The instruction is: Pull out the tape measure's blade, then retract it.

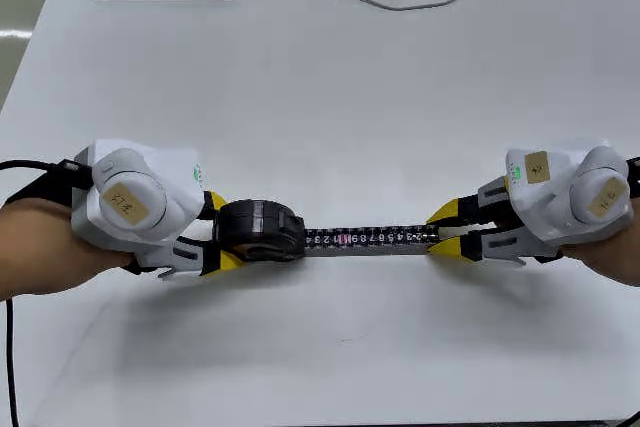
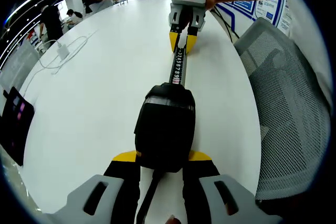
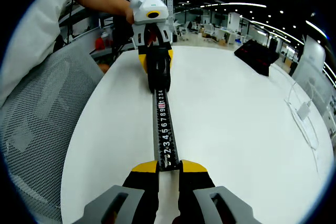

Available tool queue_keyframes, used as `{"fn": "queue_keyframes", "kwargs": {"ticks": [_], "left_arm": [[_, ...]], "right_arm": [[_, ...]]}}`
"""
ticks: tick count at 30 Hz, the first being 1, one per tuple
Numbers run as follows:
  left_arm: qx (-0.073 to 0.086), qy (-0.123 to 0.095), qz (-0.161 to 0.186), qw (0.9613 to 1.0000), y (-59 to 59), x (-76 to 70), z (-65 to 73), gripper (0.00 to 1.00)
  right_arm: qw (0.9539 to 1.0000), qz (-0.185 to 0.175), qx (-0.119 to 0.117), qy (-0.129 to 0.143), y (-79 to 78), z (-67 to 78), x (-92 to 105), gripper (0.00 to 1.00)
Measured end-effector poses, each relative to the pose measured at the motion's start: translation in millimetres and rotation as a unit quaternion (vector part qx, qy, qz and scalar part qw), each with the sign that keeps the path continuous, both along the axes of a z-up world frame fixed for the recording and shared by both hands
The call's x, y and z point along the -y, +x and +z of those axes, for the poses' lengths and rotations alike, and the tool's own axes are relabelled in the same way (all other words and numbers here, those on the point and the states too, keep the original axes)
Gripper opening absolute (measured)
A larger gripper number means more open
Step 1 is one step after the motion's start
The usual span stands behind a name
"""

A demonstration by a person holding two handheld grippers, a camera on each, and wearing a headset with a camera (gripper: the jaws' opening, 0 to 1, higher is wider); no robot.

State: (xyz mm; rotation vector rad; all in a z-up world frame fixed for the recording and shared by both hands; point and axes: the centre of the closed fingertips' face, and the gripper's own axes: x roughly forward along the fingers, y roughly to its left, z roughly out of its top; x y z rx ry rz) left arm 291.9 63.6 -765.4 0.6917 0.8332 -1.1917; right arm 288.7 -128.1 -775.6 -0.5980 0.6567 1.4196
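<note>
Head view — left gripper clamps tape measure, right gripper pinches blade — bare table around.

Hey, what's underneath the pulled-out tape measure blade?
Bare white table lies under the blade, which spans from the case in the left gripper to the right gripper. Its very end is covered by that gripper's jaws.
</note>
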Motion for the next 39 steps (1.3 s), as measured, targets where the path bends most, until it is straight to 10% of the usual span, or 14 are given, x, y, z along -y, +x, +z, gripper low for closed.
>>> {"fn": "queue_keyframes", "kwargs": {"ticks": [39], "left_arm": [[0.002, 0.001, 0.001, 1.0000, -0.3, 0.7, 0.0, 0.25]], "right_arm": [[0.9993, -0.001, 0.001, -0.037, 0.7, -1.5, 39.2, 0.09]]}}
